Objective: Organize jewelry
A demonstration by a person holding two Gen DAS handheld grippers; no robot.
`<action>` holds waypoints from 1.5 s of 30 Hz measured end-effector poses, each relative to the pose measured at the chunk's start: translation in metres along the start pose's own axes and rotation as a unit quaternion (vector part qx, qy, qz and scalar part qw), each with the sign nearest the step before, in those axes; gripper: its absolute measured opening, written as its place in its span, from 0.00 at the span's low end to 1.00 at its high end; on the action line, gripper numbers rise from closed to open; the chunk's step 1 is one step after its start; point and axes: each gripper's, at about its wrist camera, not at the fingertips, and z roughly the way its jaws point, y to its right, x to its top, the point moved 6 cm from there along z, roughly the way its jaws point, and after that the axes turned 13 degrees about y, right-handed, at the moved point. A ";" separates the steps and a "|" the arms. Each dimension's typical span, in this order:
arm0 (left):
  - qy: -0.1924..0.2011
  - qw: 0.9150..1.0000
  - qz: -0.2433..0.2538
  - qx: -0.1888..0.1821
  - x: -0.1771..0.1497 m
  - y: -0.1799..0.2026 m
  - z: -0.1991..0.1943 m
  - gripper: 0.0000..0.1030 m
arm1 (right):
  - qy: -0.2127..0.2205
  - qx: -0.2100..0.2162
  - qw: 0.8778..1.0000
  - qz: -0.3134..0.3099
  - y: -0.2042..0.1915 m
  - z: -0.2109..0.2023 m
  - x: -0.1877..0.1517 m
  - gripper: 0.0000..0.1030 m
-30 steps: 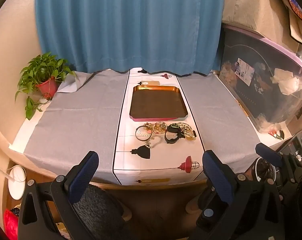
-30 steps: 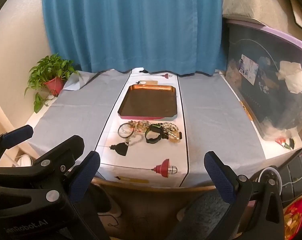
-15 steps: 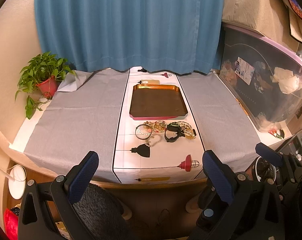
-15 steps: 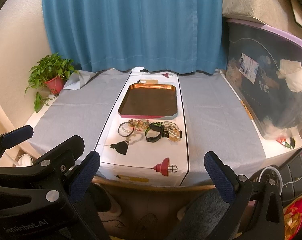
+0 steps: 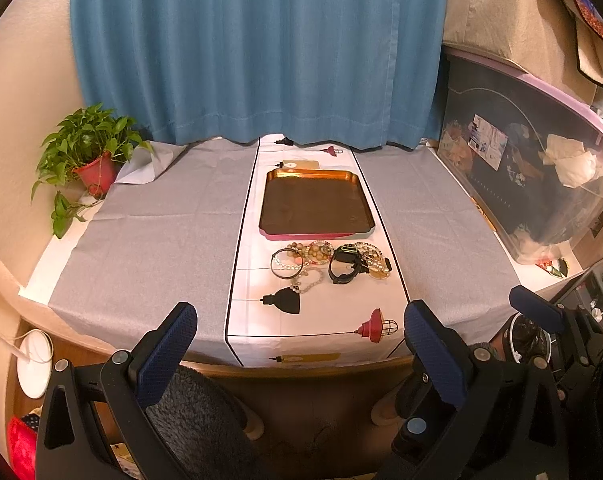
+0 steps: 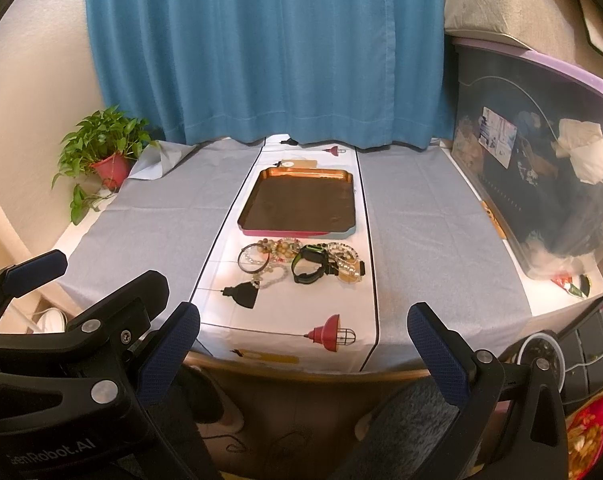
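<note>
Nothing's started yet as far as I can tell: the table (image 5: 149,236) has the tray (image 5: 316,176) sitting empty, with the jewelry pile (image 5: 329,262) just in front of it, bracelets and a watch (image 5: 343,266) touching. Left gripper (image 5: 297,340) and right gripper (image 6: 301,340) both hang spread wide, well short. Next move probably needs a careful pinch on one piece.

A lived-in home room: a blue curtain (image 5: 257,48) hangs at twelve o'clock behind a cloth-covered table (image 5: 153,232), a potted plant (image 5: 87,152) sits at ten, and a stuffed plastic storage bin (image 5: 533,176) at two.
</note>
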 end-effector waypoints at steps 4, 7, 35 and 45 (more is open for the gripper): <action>-0.001 1.000 0.000 0.000 0.001 0.000 0.000 1.00 | 0.000 0.000 1.000 0.001 0.001 -0.001 0.001 1.00; -0.001 1.000 0.000 0.001 -0.001 0.000 -0.001 1.00 | 0.000 0.000 1.000 0.000 0.000 0.000 0.000 1.00; -0.009 1.000 -0.001 -0.003 -0.008 -0.008 -0.002 1.00 | -0.006 0.010 1.000 0.006 -0.009 0.002 -0.020 1.00; -0.033 0.999 -0.002 -0.016 -0.025 -0.015 0.035 1.00 | -0.022 0.020 1.000 0.002 -0.007 0.031 -0.029 1.00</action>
